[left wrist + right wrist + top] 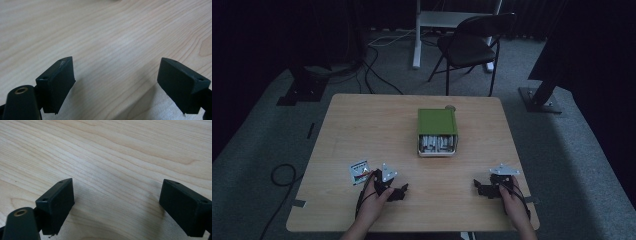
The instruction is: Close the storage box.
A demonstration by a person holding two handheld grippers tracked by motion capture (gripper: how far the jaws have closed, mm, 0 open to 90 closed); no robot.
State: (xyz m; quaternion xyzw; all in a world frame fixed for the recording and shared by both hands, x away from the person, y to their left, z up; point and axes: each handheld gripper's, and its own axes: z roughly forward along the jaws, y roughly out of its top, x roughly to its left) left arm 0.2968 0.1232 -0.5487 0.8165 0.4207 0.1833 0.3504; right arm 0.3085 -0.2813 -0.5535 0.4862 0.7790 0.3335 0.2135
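Two grippers rest low on the tabletop, the left gripper at seven o'clock and the right gripper at five o'clock, each with fingers spread over bare wood. The packet lies just beside the left hand, at its eleven o'clock. It looks flat, thin and glossy; hard blocky fingers could skid off or crumple it. The green box, a boxy case with pale cylinders showing at its open end, sits at centre.

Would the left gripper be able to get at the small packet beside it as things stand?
Probably yes: the left gripper is open and empty, the small packet lies flat just beside that hand, nothing between them.
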